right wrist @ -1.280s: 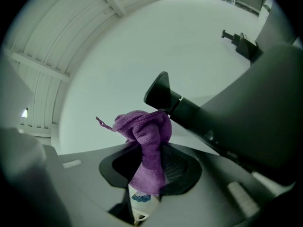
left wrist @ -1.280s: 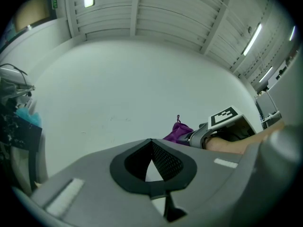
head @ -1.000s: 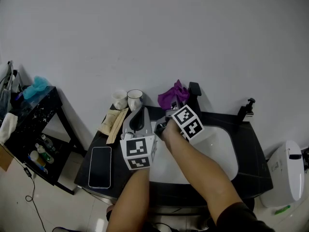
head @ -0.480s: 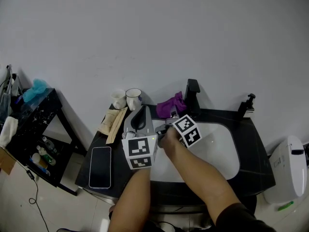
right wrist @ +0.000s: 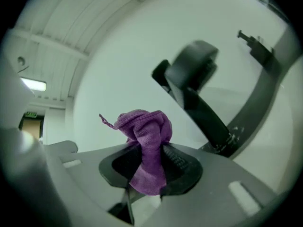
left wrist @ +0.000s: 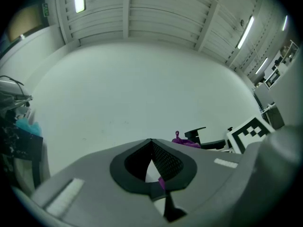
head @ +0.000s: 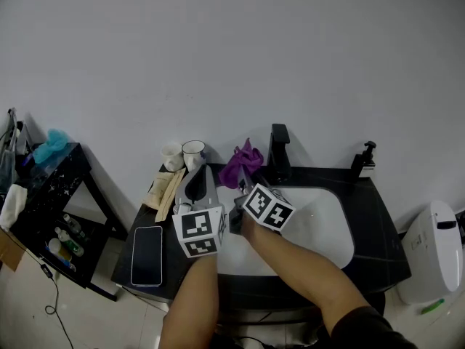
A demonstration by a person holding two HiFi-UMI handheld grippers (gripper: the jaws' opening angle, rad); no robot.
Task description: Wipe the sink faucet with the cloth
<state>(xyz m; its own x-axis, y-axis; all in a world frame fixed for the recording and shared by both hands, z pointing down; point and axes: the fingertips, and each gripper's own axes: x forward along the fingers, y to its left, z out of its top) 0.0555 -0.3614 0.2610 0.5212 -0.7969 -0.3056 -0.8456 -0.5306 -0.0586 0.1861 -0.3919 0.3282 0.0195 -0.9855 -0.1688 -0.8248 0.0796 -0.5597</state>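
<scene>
The black faucet (head: 277, 151) stands at the back edge of the white sink (head: 327, 231). A purple cloth (head: 241, 163) sticks up just left of it, pinched in my right gripper (head: 245, 177), which is shut on it. In the right gripper view the bunched cloth (right wrist: 147, 138) rises between the jaws of that gripper (right wrist: 147, 150), and the faucet (right wrist: 191, 77) stands a short gap beyond, to the right. My left gripper (head: 201, 170) sits left of the cloth over the counter; its jaws meet at the tips (left wrist: 151, 143) with nothing held.
Two cups (head: 183, 153) stand at the counter's back left, with flat packets (head: 166, 187) and a phone (head: 147, 244) in front of them. A black pump dispenser (head: 363, 160) is at the back right. A dark shelf (head: 51, 187) stands left, a white bin (head: 430, 257) right.
My right gripper has drawn back toward me and slightly left with the cloth, so the cloth sits a bit farther from the faucet. The left gripper has barely moved.
</scene>
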